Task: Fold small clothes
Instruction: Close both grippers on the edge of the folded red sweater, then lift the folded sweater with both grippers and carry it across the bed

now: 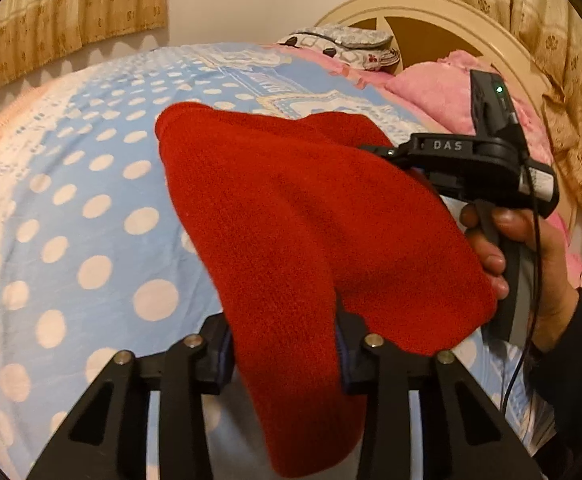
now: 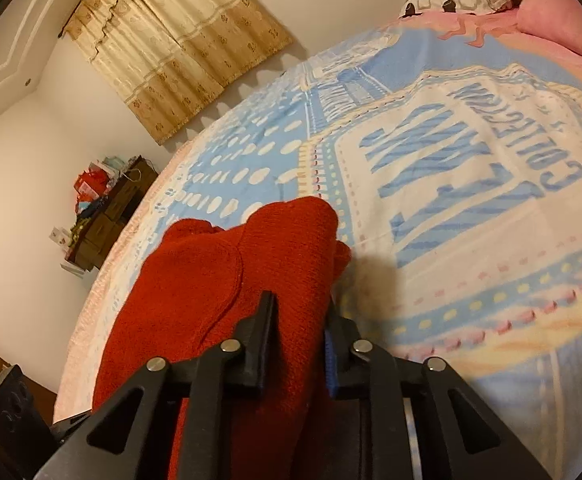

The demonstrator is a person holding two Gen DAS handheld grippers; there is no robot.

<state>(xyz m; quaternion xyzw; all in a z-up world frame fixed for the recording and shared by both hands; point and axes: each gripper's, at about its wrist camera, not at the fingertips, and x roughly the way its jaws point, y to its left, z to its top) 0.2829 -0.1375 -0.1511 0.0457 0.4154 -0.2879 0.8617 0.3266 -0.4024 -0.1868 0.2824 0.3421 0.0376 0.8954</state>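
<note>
A red knitted garment hangs between both grippers, lifted off the blue dotted blanket. In the left wrist view my left gripper is shut on a bunched lower fold of it, and cloth spills down past the fingers. The right gripper, held by a hand, pinches the garment's far right edge. In the right wrist view my right gripper is shut on a thick fold of the red garment, which drapes away to the left over the blanket.
The bed fills both views. A pink pillow and a patterned bundle lie by the cream headboard. Beige curtains hang on the wall. A dark dresser with clutter stands beyond the bed's far edge.
</note>
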